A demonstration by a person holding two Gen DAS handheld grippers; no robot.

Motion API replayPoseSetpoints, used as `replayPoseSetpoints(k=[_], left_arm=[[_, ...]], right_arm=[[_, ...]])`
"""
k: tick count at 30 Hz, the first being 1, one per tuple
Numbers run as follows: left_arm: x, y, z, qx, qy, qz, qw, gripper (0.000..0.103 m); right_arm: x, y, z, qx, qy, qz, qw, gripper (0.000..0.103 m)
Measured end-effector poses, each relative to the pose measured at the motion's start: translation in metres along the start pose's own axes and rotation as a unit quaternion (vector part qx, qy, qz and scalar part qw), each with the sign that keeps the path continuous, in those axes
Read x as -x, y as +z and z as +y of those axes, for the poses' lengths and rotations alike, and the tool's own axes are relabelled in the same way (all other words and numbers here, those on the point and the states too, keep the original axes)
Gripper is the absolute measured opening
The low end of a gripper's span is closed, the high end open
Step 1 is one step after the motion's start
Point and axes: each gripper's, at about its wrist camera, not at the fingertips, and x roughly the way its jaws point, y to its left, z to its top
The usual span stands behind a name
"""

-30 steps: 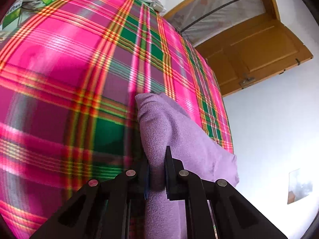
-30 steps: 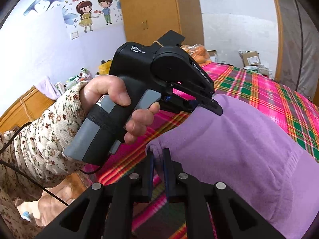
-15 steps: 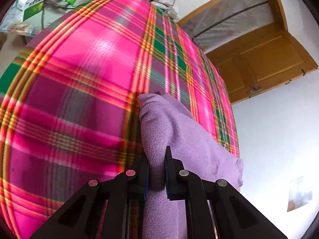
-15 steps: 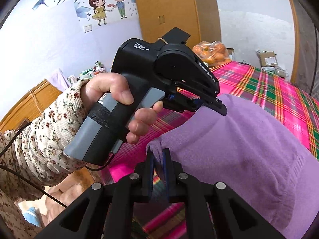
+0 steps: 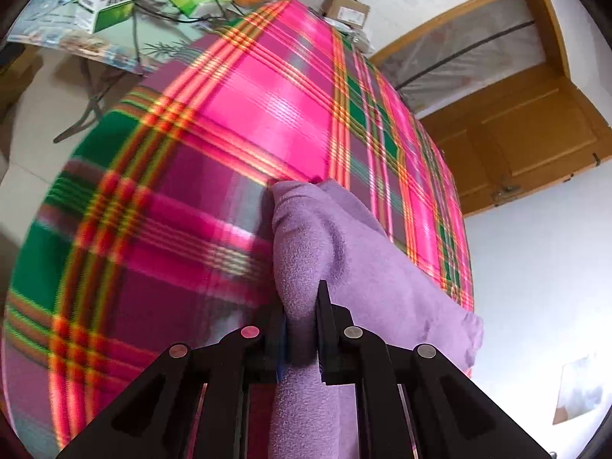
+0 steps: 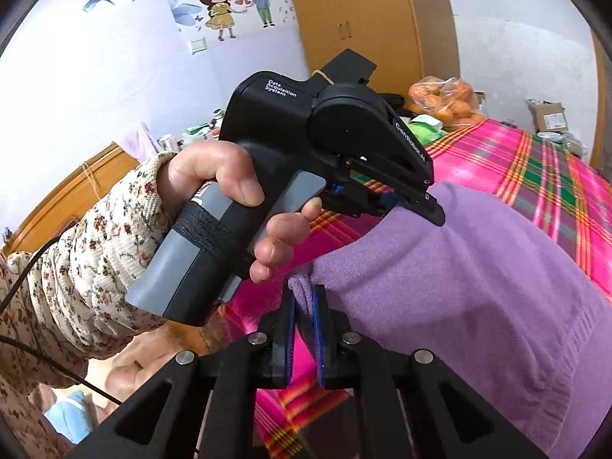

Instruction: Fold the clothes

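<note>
Below, the pink, green and yellow plaid bedspread (image 5: pixel 237 141) fills most of what I see through the left wrist camera, stretched flat over the bed and running away toward the wooden door (image 5: pixel 535 130). It looks bare where the fold should land, so I judge there is room to lay the cloth down without crowding the bed's edge.

The lilac fleece garment (image 6: pixel 478 287) hangs in the air above that bedspread, lifted between my two tools, its bulk sagging to the right in the right wrist view. From here I cannot tell whether it is a top or something else, nor how many layers are already doubled.

My left gripper (image 5: pixel 302 329) is pinching a thick roll of the fleece between its jaws, and the person's hand (image 6: pixel 229 187) in a flowered sleeve squeezes its trigger. My right gripper (image 6: pixel 304 321) is clamped on a thin edge of the same cloth, the blue pads nearly meeting around it.

To do this step well, I would hold both pinches level and draw the held edge taut so it stays straight, then lower the hanging part onto the plaid first and lay the gripped edge over it. The right pinch is shallow; a sharp tug could pull the hem free, so I would move both tools together and slowly.
</note>
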Motion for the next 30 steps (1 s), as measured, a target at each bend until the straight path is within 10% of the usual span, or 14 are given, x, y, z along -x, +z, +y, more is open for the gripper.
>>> replayPoseSetpoints(k=[20,25,30], left_arm=[[0.037,-0.021,-0.01,-0.005,0.082,-0.067,0.9944,0.03],[0.061,-0.04,-0.034,-0.029,0.09,-0.121,0.9881,0.041],[0.051,-0.062,-0.073,-0.097,0.1,-0.112,0.9839,0.041]], right_arm=[[0.022,-0.004,-0.046,-0.046,-0.017,0.001,0.999,0.033],[0.084,-0.03,-0.091,-0.117,-0.082,-0.041,0.989,0.034],[0.16,-0.072,-0.149,-0.208,-0.201,-0.081,0.954,0.034]])
